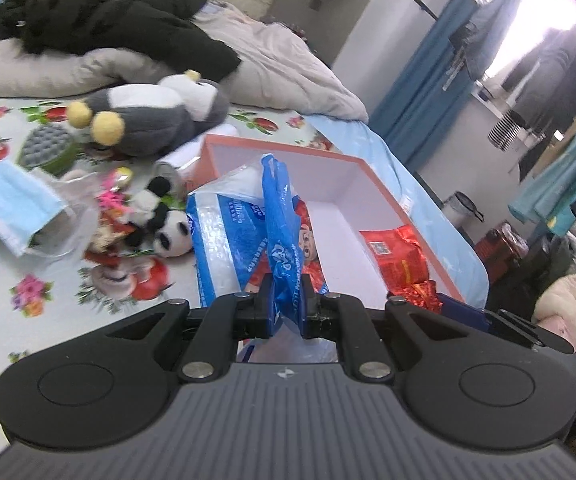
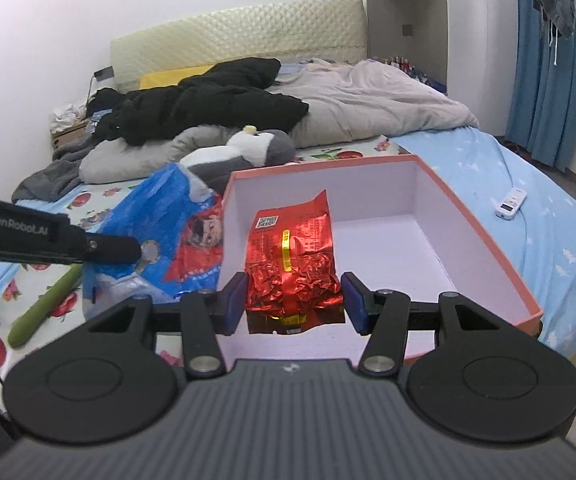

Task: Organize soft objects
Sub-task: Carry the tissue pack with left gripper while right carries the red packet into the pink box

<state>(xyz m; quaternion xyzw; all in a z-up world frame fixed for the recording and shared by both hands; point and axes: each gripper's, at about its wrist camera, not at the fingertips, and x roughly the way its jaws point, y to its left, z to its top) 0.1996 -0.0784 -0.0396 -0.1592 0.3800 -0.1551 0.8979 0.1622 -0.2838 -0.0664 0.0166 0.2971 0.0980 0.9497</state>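
My left gripper [image 1: 286,304] is shut on the blue plastic handle of a blue and white tissue pack [image 1: 232,236], held at the left wall of the pink box [image 1: 420,216]. The pack also shows in the right wrist view [image 2: 156,224], left of the box [image 2: 484,236]. A red foil packet [image 2: 294,264] lies inside the box, between the fingers of my right gripper [image 2: 294,300], which is open around it. The packet also shows in the left wrist view [image 1: 398,256]. The left gripper's body [image 2: 48,240] is at the left edge.
On the floral bedsheet lie a grey penguin plush [image 1: 148,116], a small panda plush [image 1: 164,220], a blue face mask [image 1: 12,204], a grey sponge [image 1: 46,148] and a green cucumber toy [image 2: 44,304]. A black coat [image 2: 204,104], a duvet and a white remote [image 2: 510,204] lie beyond.
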